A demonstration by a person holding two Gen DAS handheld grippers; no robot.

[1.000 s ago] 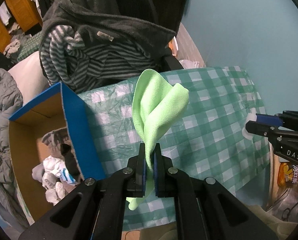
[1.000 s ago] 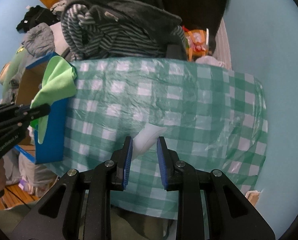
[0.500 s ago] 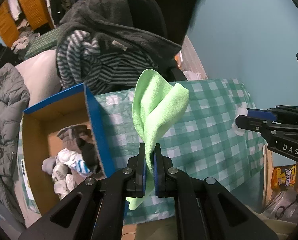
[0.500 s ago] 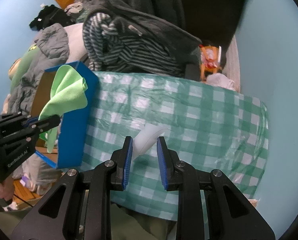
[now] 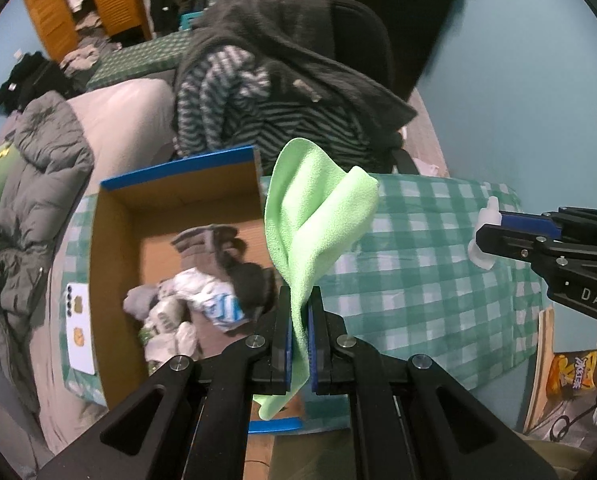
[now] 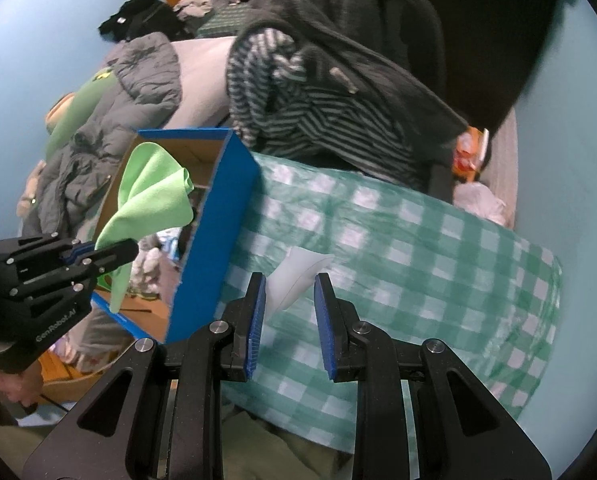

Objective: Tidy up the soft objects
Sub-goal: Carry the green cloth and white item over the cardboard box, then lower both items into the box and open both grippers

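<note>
Both wrist cameras look steeply down along their tongs, sharing the checkered table [image 5: 418,280] and blue box [image 6: 214,236].

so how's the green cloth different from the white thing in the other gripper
The green cloth is bright and drapes in loose folds; the white thing is pale and smooth.
The left gripper pinches the cloth nearly shut; the right gripper stands wider around the white thing.
Both are held up off the checked tablecloth.

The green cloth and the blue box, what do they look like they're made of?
Green cloth: probably microfibre or fleece, matte with a fine nap, and it drapes in soft folds from the left gripper. Blue box: corrugated cardboard, seemingly, with plain brown inner walls and a smooth blue printed outside.
</note>
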